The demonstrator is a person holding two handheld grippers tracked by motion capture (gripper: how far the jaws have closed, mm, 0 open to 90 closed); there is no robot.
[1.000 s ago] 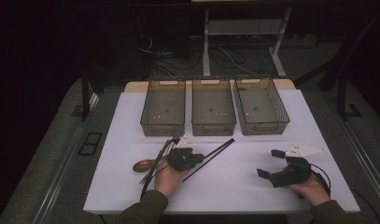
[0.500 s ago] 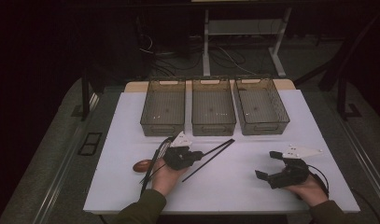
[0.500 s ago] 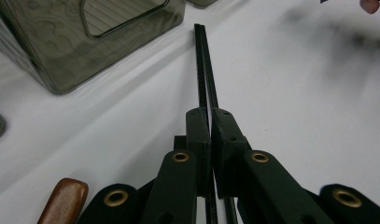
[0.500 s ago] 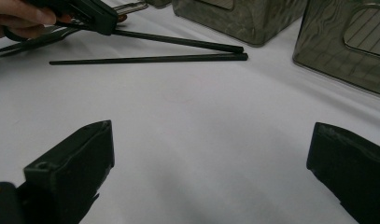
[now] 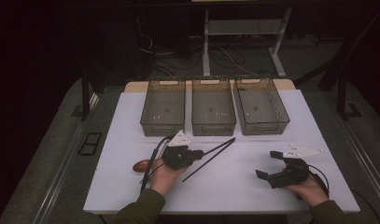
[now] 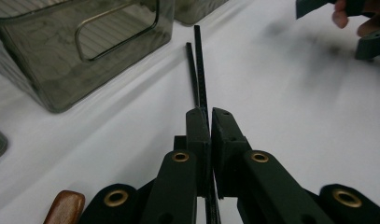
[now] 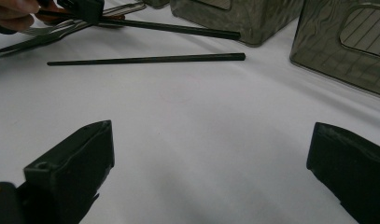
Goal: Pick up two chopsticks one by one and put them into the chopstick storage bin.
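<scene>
A white table point(image 5: 131, 135) stands in a dim room, lit from above while the surroundings fall into near darkness. Beyond its far edge, a white metal frame point(image 5: 206, 42) rises from a grey floor point(image 5: 318, 60) strewn with dark cables point(image 5: 159, 60).

Three clear bins point(image 5: 213, 112) (side by side) stand behind a wooden-handled utensil point(image 5: 142, 165).

White table top point(image 5: 131, 135) bearing three translucent grey bins point(image 5: 213, 112) in a row at the far edge, one loose black chopstick point(image 7: 145, 59), and a brown wooden piece point(image 5: 141, 165).
</scene>
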